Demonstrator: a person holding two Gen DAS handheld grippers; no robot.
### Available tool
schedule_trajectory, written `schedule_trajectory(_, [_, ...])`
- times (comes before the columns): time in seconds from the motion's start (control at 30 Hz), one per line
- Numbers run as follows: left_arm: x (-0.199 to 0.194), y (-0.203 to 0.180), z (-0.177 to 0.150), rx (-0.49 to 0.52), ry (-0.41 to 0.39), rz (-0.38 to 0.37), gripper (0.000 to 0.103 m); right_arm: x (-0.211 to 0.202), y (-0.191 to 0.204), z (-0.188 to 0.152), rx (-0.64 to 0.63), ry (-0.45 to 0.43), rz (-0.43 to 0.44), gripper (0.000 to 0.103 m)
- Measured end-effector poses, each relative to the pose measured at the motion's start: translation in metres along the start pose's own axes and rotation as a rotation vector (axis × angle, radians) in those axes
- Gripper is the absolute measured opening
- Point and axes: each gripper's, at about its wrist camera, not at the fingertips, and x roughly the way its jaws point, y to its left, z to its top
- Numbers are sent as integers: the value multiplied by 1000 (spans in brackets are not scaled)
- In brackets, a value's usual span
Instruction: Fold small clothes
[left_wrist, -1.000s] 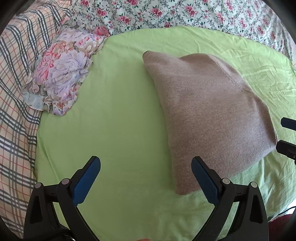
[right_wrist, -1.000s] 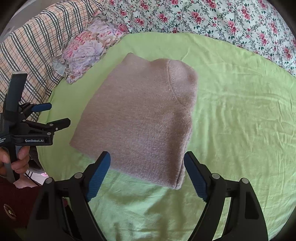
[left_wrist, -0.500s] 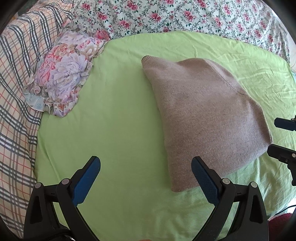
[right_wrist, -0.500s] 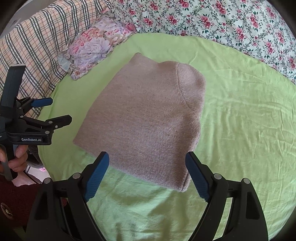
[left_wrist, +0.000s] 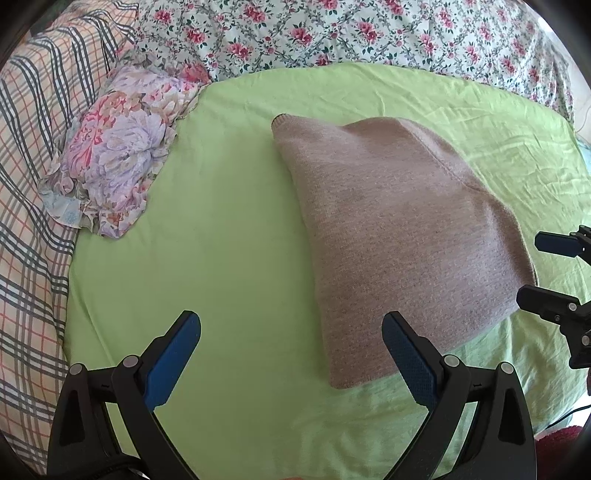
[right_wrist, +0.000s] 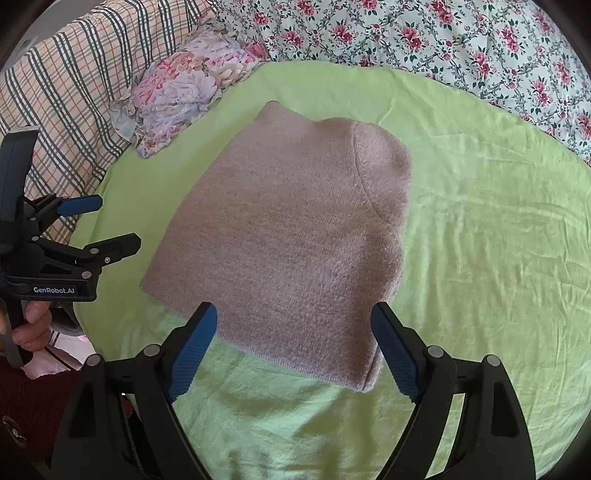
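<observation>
A folded taupe knit garment lies flat on the green sheet, filling the centre and right of the left wrist view and the middle of the right wrist view. Neither claw touches it. The left gripper hangs over bare sheet in the lower part of its own frame, its blue-padded fingers spread wide with nothing between them; the right-hand finger overlaps the garment's near corner only in the picture. The right gripper is likewise wide apart and empty, framing the garment's near edge at the bottom of its view.

Only the right wrist view shows the person's hand wrapped around the left tool's handle at the lower left edge, with the left gripper seen from the side, its fingers parted. Only the left wrist view shows the right gripper side-on, poking in from the right edge just beside the garment's right corner. Both views show a crumpled floral cloth in the upper left, beside the plaid bedding, and the rose-print cover along the top.

Compared with a second ago, the garment sits slightly higher and further from the right gripper's fingers in the right wrist view, and the right gripper reaches a little further into the left wrist view; the garment's shape is unchanged.
</observation>
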Motion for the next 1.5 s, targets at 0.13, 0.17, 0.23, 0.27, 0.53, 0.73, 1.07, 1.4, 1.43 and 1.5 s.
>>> schedule_trajectory(0.13, [1,0,2,5,-3,-5,99,-1,-2,2,1,-4,1,86])
schedule_trajectory(0.17, [1,0,2,5,-3,-6,99,-1,-2,3,2,-6,1,86])
schedule_trajectory(0.23, [1,-1,3,4,-2,-11,99,-1,-4,5,-2,-7,2,86])
schedule_trajectory(0.27, [1,-1,4,5,-2,-11,99,-1,-4,5,-4,-8,1,86])
schedule_trajectory(0.53, [3,-1,9,5,-9,-19,99,0,-5,6,-10,-6,-1,86])
schedule_trajectory(0.73, [4,0,10,6,-5,-22,99,1,-8,7,-5,-8,-2,86])
schedule_trajectory(1.07, [6,-1,11,9,2,-29,99,-1,-13,11,-3,-16,2,86])
schedule_trajectory(1.4, [6,-3,14,14,-2,-37,99,-1,-13,15,-3,-21,0,86])
schedule_trajectory(1.43, [6,-4,15,14,-3,-38,99,-1,-14,16,-4,-23,2,86])
schedule_trajectory(1.5, [6,-3,15,15,-4,-42,99,-1,-14,19,-7,-25,3,86])
